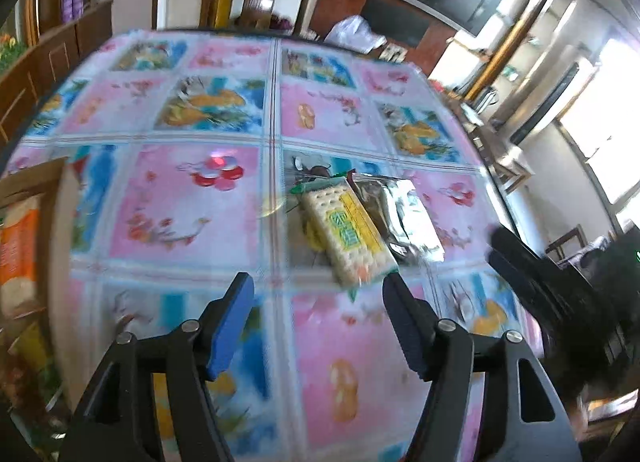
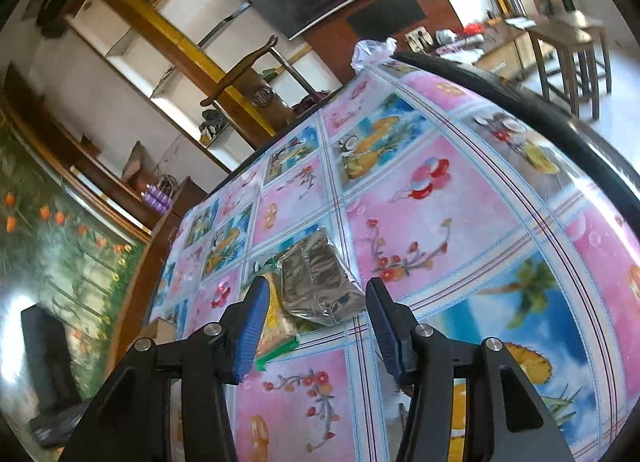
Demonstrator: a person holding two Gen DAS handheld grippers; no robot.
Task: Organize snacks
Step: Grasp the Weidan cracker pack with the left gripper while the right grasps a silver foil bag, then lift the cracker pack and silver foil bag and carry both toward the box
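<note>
The cracker packet (image 1: 347, 237) lies flat on the table (image 1: 192, 198), its long axis running in the left wrist view from about 11 o'clock, at its green far end, to 5 o'clock at its near end. Touching its right side is the silver foil pouch (image 1: 404, 218), on roughly the same slant. In the right wrist view the pouch (image 2: 316, 282) runs from 12 o'clock down to 5 o'clock, and the cracker packet (image 2: 276, 326) shows only as a yellow and green strip at its 8 o'clock side.

The left gripper (image 1: 318, 290) tilts steeply down at the tablecloth, its jaws apart with nothing between them; the packet's near end sits just past its right finger. The right gripper (image 2: 318, 296) points down more gently, rolled to one side, jaws apart; the pouch's near end shows in the gap, untouched by the pads.

At 9 o'clock in the left wrist view stands a cardboard box (image 1: 28, 230) with an orange package inside. At 3 o'clock there, the dark body of the right gripper (image 1: 532, 274) shows.
</note>
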